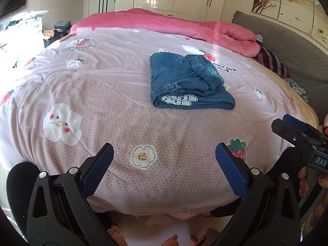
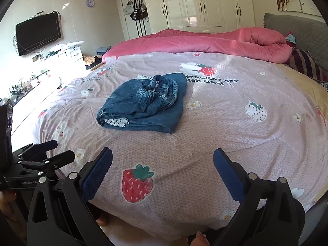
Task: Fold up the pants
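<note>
You had both tools back at the near edge of the bed (image 1: pixel 61 86), well apart from the pants (image 1: pixel 188 82). Your left gripper (image 1: pixel 164 164) was spread wide with nothing between its 2 blue pads (image 1: pixel 98 170). Your right gripper (image 2: pixel 163 168) was spread wide too, and it held nothing.

The pants lay out on the pink quilt (image 2: pixel 225 123), toward the middle of the bed. They were blue denim, and they sat in a small, thick bundle. A bit of white lace (image 2: pixel 116 122) stuck out at the near side of the bundle. The stretchy waistband (image 2: pixel 157 94) was bunched up in a loose curl on top. It did not lie flat.

I think the folding was mostly done by then, because the pants were already stacked into a small pile and you had let go. But the pile looked lumpy, so I would call it the tidy-up step.

If you wanted it neat, the next move called for a reach forward over the quilt with 1 or both tools. You would have needed to pinch the curled waistband and press it flat, and tuck the lace under. A soft grip would do, since denim slides and the pile could come apart. If the pile was good enough, nothing was left to do.
</note>
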Demonstrator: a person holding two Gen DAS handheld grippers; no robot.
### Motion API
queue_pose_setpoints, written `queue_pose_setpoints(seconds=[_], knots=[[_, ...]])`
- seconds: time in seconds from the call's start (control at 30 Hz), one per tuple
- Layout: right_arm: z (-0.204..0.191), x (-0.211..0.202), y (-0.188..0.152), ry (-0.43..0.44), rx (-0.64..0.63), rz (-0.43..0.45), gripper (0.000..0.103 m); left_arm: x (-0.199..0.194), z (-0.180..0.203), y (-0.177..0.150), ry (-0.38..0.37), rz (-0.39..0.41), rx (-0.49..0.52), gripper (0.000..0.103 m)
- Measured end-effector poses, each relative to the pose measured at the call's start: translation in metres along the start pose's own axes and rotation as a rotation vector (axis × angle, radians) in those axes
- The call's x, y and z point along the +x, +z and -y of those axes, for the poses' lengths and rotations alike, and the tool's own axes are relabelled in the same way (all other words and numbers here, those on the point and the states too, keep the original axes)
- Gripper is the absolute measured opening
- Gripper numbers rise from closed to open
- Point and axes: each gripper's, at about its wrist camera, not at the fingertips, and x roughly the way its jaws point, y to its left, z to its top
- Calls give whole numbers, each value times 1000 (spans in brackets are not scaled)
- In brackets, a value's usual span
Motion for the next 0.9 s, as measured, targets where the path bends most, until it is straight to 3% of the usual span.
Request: queue_pose_setpoints(seconds=[0.9], knots=[[1,6,-6,-18,0,-20,98,-2,-2,2,35,15,-2,93]])
